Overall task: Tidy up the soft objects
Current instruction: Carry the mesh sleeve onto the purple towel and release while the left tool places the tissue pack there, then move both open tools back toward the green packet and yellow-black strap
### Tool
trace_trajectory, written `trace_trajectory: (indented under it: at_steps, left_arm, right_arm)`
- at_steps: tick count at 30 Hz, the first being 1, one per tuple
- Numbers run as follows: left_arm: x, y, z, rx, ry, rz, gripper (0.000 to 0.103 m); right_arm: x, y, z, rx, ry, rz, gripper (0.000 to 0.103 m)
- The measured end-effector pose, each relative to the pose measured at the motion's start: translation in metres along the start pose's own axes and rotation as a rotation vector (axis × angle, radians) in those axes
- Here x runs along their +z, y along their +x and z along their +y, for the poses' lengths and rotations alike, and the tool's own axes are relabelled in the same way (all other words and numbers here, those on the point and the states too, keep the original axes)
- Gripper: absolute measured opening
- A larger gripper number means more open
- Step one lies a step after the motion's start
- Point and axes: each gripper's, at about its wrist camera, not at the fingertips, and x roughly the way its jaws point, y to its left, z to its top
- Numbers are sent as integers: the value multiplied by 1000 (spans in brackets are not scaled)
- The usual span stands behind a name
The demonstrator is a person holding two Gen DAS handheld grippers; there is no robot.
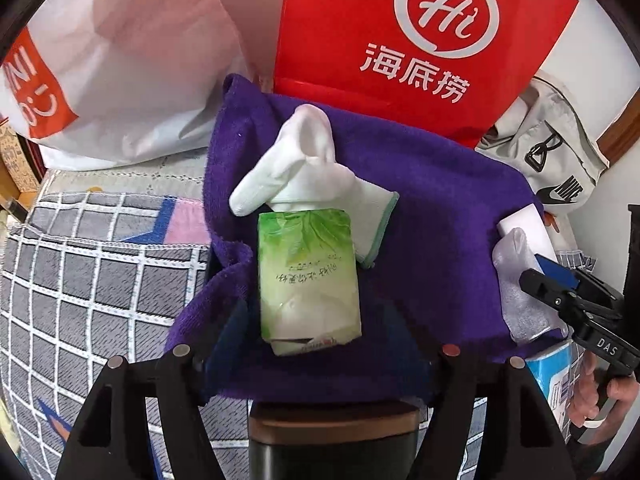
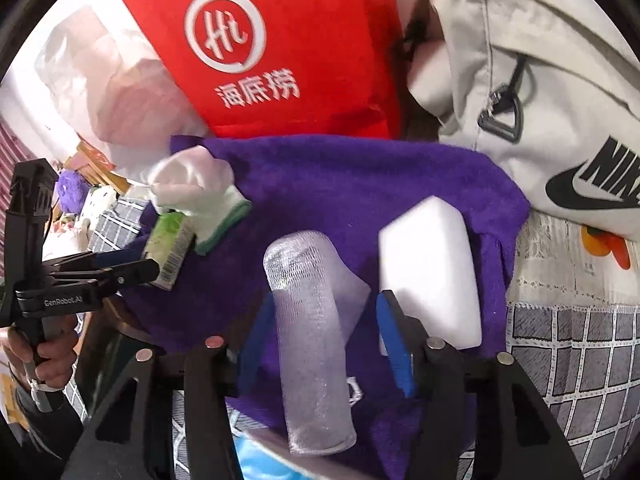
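A purple towel is spread over a stool. On it lie a green tissue pack, a white glove with a green cuff, a white mesh foam sleeve and a white sponge block. My left gripper is open with the tissue pack between its fingers; it shows in the right wrist view. My right gripper is open around the foam sleeve; it shows in the left wrist view.
A red paper bag stands behind the towel. A white plastic bag is at the left, a grey Nike bag at the right. A grey checked bedcover lies around. A blue packet lies under the towel's right edge.
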Motion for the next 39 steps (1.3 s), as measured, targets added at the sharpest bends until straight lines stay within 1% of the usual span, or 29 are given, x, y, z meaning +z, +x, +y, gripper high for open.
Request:
trace_trajectory:
  at_steps: [6, 9, 11, 18, 26, 29, 32, 34, 36, 38, 39]
  left_arm:
    - [-8, -25, 7, -10, -8, -38, 70]
    - [-15, -39, 12, -1, -12, -53, 70]
    - [-21, -48, 15, 5, -15, -60, 70]
    - [-48, -90, 19, 10, -29, -124, 70]
    - [-94, -126, 18, 16, -34, -163, 70]
    - [-111, -133, 17, 27, -26, -170, 70]
    - [-128, -138, 16, 13, -24, -174, 70]
    - [-140, -139, 14, 5, -23, -172, 70]
    - [-151, -139, 12, -2, -26, -166, 70]
    - [-163, -139, 10, -12, -30, -161, 70]
    - [-168, -138, 9, -15, -31, -160, 70]
  right_arm:
    - [2, -21, 10, -1, 12, -36, 56]
    - [-2, -35, 16, 7, 15, -56, 56]
    - [-7, -45, 22, 5, 15, -67, 57]
    - [-36, -80, 46, -15, -5, -96, 57]
    - [-84, -115, 71, -7, -17, -115, 57]
    - [-104, -124, 77, 6, -17, -116, 57]
    - [-123, -129, 83, 26, -22, -102, 57]
    - [-142, -134, 90, 28, -54, -104, 57]
    - [-159, -135, 96, 34, -82, -92, 54]
    - [-176, -135, 102, 45, -114, -83, 46]
    - [-183, -135, 104, 48, -126, -75, 46]
